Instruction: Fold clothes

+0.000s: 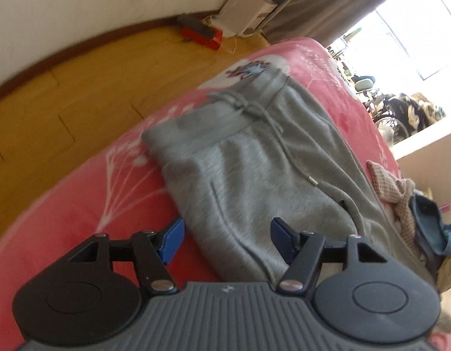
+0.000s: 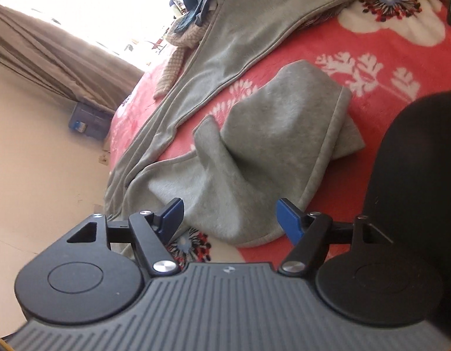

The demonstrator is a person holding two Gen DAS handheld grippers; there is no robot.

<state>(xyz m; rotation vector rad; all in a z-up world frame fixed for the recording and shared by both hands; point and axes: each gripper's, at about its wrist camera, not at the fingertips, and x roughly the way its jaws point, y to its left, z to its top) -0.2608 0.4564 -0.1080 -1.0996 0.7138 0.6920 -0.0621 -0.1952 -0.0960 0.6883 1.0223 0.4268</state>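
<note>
Both the left gripper (image 1: 226, 241) and right gripper (image 2: 229, 219) gape empty above grey fleece drawstring trousers (image 1: 254, 158) mid-frame on a red floral blanket (image 1: 79, 204).

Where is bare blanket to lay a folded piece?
Free: pink blanket between the grey sweatpants and the bed's floor-side edge, and blanket beside the bunched trouser leg. Crowded: the clothes heap along the sweatpants' other side.

A red floral blanket (image 1: 79, 204) covers the bed. Beyond it: wooden floor (image 1: 64, 93), a red box (image 1: 202, 33) by the wall, brown curtains (image 2: 49, 52) (window glare behind).
</note>
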